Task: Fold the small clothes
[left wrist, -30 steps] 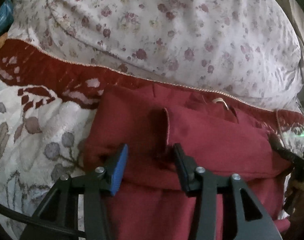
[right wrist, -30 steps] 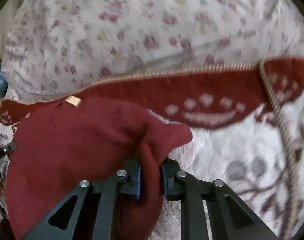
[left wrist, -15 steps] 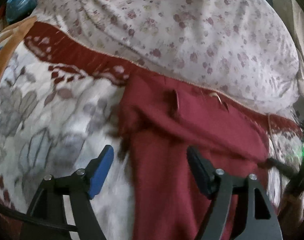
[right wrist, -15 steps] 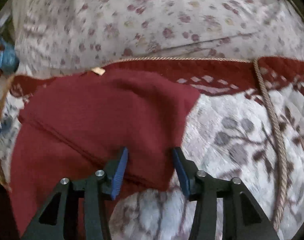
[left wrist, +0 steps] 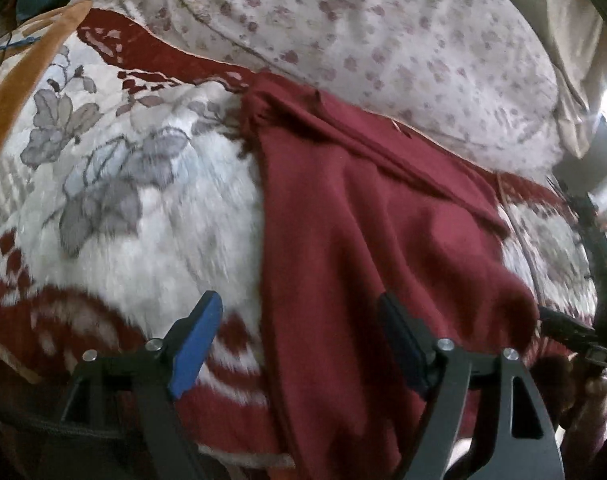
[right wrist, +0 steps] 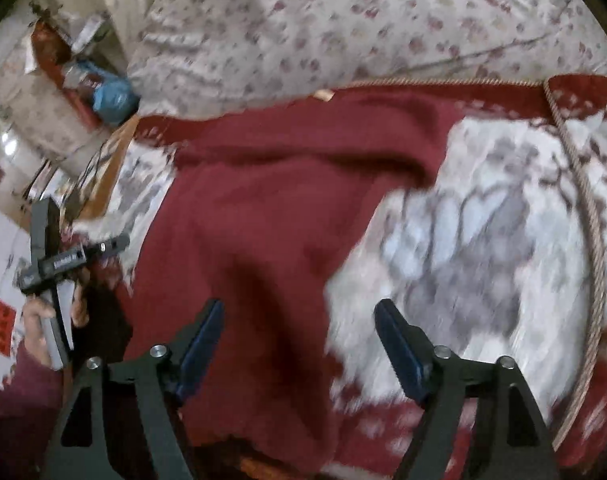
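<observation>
A dark red garment (left wrist: 367,248) lies on the patterned blanket, its top part folded over along the far edge. It also shows in the right wrist view (right wrist: 263,208). My left gripper (left wrist: 299,340) is open and empty, raised above the garment's near left edge. My right gripper (right wrist: 299,340) is open and empty above the garment's near right edge. The left gripper's body and the hand that holds it show at the left of the right wrist view (right wrist: 59,260).
A white, grey and red flowered blanket (left wrist: 143,208) covers the bed. A large pillow with small flowers (left wrist: 383,40) lies behind the garment. A corded blanket edge (right wrist: 591,240) runs down the right. Cluttered furniture and a blue object (right wrist: 111,96) stand at the far left.
Both grippers have let go of the garment's folded top edge, opened wide and pulled back toward the near side. The fold now lies flat near the pillow.
</observation>
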Demonstrator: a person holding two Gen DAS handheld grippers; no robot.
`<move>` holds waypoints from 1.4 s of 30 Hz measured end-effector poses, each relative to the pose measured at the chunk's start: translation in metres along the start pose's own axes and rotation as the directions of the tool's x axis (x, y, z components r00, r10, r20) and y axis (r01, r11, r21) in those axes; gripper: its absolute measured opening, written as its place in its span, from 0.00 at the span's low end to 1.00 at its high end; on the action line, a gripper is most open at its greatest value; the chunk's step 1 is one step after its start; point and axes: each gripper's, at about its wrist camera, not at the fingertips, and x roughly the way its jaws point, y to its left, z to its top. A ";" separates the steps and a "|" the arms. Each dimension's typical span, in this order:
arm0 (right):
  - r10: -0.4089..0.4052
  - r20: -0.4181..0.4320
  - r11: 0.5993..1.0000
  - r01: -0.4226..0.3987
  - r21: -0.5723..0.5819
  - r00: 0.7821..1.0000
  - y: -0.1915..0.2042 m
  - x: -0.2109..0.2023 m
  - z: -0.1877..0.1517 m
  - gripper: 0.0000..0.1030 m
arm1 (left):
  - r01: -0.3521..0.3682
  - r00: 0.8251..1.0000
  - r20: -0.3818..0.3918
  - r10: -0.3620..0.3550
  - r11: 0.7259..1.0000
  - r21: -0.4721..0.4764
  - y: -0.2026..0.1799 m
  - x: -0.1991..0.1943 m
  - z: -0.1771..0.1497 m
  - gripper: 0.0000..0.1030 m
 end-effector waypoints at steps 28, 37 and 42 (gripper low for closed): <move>0.130 -0.129 0.991 -0.123 0.059 0.983 0.000 0.034 -0.063 0.84 | 0.068 0.969 -0.236 -0.079 0.996 -0.053 -0.010 0.029 -0.092 0.52; 0.120 -0.087 0.992 -0.115 0.060 0.989 -0.006 0.031 -0.065 0.55 | 0.051 0.975 -0.211 -0.064 0.997 -0.066 -0.008 0.027 -0.094 0.20; 0.152 -0.087 0.987 -0.146 0.072 0.985 -0.005 0.018 -0.065 0.09 | 0.071 0.987 -0.142 -0.071 0.997 0.002 -0.011 -0.012 -0.079 0.08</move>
